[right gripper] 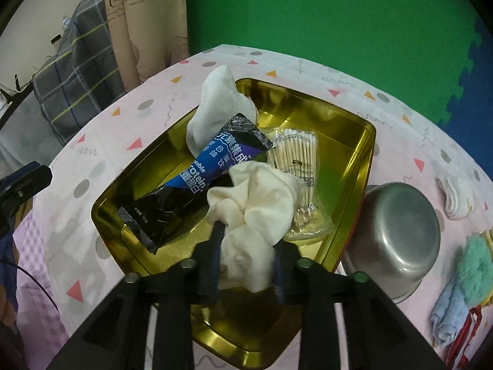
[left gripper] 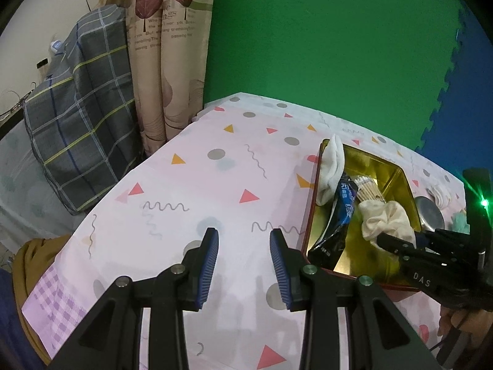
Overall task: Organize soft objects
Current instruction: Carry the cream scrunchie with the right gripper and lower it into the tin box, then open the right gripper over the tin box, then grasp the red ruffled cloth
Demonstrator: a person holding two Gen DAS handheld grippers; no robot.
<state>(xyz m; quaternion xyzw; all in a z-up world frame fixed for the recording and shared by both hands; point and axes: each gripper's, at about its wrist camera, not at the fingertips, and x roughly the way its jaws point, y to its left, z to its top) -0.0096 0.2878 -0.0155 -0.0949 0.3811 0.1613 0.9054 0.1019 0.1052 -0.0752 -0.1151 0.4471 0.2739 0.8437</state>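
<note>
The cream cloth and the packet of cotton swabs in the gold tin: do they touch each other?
Touching. In the right wrist view the cream cloth lies over the near left part of the packet of cotton swabs, covering it with no gap, inside the gold tin.

Tin at centre of our right-wrist view, bowl beside it

In the tin (right gripper: 354, 166) we see a sock (right gripper: 215, 104) at eleven o'clock, a packet (right gripper: 197, 182) leaning below it, swabs (right gripper: 295, 157) at one, a cloth (right gripper: 258, 197) over both; the bowl (right gripper: 397, 234) sits at four, perhaps touching the tin.
</note>
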